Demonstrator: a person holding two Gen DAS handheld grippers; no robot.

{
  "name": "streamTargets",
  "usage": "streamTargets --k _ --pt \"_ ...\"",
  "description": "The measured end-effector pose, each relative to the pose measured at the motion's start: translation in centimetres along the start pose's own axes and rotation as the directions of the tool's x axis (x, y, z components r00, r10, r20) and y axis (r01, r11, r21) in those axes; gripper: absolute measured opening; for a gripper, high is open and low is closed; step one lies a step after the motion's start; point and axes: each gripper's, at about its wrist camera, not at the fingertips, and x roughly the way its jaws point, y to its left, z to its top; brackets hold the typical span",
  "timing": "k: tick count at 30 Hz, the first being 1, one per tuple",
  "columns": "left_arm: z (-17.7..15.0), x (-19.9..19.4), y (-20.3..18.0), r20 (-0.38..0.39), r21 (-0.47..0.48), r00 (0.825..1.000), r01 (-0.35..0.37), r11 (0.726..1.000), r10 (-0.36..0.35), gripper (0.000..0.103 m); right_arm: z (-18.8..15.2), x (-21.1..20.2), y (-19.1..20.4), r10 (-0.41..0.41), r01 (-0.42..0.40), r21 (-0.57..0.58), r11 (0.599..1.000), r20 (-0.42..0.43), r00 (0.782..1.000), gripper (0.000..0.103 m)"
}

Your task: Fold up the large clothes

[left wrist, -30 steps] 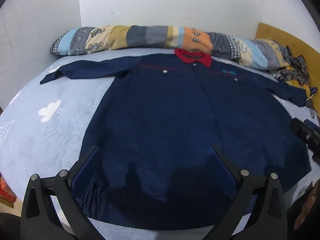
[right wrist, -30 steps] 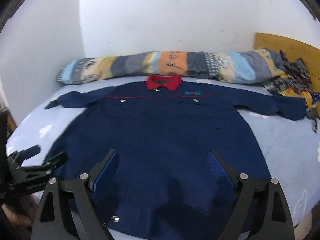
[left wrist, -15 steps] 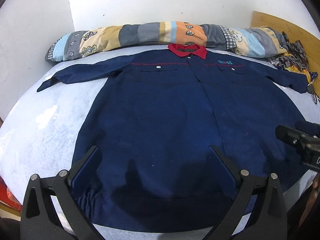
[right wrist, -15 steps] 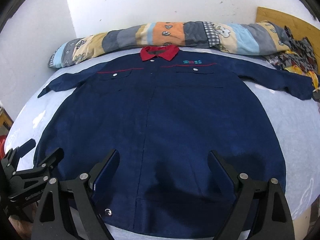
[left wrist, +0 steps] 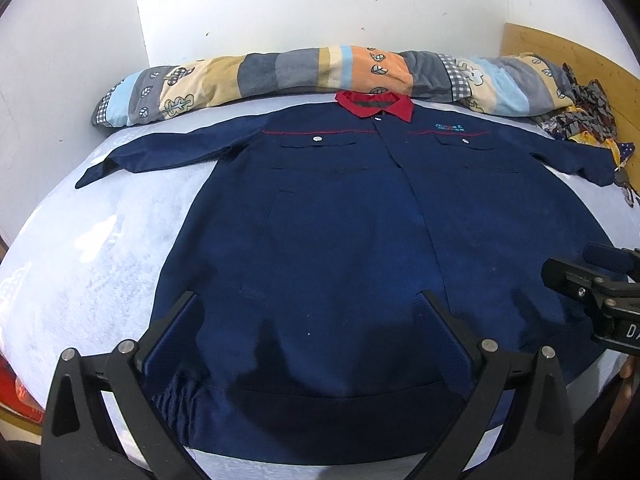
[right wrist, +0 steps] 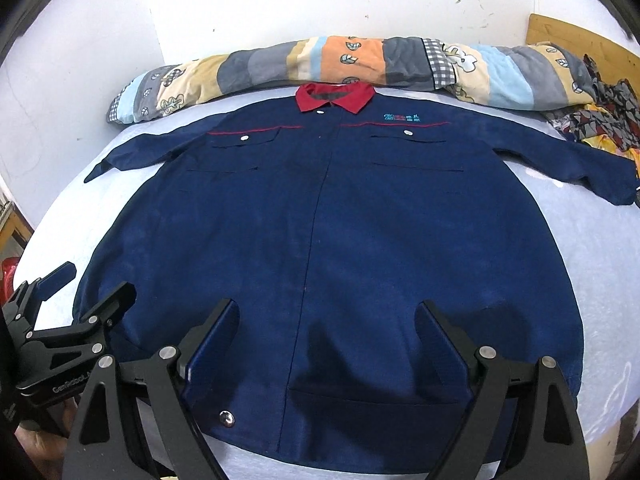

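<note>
A large navy work jacket (left wrist: 320, 220) with a red collar (left wrist: 374, 105) lies spread flat, front up, on a pale blue bed (left wrist: 100, 240), sleeves stretched out to both sides. My left gripper (left wrist: 309, 300) hangs open above the jacket's lower left part, near the hem, with nothing between its fingers. In the right wrist view the same jacket (right wrist: 320, 220) fills the frame. My right gripper (right wrist: 326, 307) stands open over the lower middle of it, near the hem, holding nothing. The left gripper (right wrist: 100, 280) shows at that view's left edge, by the jacket's lower left corner.
A rolled patchwork quilt (left wrist: 300, 68) lies along the white wall behind the collar. Patterned cloth (left wrist: 580, 112) is piled at the far right against a wooden board (left wrist: 560, 52). Something red (left wrist: 16, 392) sits below the bed's left edge.
The right gripper's view has tipped down, so the jacket's hem now shows below it. The left view has levelled slightly. The jacket has not moved and both grippers stayed open.
</note>
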Motion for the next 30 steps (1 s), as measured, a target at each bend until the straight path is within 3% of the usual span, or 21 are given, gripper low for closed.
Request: streamTargets --k 7,14,21,24,26,28,30 --pt "0.7 -0.4 0.9 -0.006 -0.038 1.000 0.010 0.999 -0.010 0.103 0.9 0.0 0.2 0.036 -0.036 0.037 0.999 -0.003 0.999 0.090" --pt "1.2 -1.4 2.7 0.014 -0.064 0.999 -0.042 0.997 0.043 0.103 2.5 -0.2 1.0 0.055 -0.057 0.077 0.995 0.024 0.998 0.090" --pt "2.2 -2.7 5.4 0.058 -0.145 0.997 -0.041 0.989 0.050 0.103 2.4 -2.6 1.5 0.042 -0.043 0.007 0.999 0.086 0.995 0.090" --pt "1.9 -1.3 6.1 0.019 -0.212 0.999 -0.021 0.977 0.026 0.103 1.7 -3.0 1.6 0.025 -0.017 -0.059 0.998 0.133 0.991 0.090" --pt "1.7 -0.2 6.0 -0.011 -0.219 1.000 -0.020 0.975 0.018 0.103 1.5 -1.7 1.3 0.037 -0.034 -0.036 0.999 0.081 0.996 0.090" --pt "1.7 0.8 5.8 -0.039 -0.212 0.999 -0.020 0.977 0.012 0.103 1.8 -0.9 1.0 0.115 -0.115 0.003 0.993 0.062 0.991 0.089" --pt "1.5 1.0 5.7 -0.045 -0.214 0.999 -0.014 0.977 0.004 0.103 2.2 -0.4 1.5 0.079 -0.079 0.000 0.997 0.075 0.994 0.090"
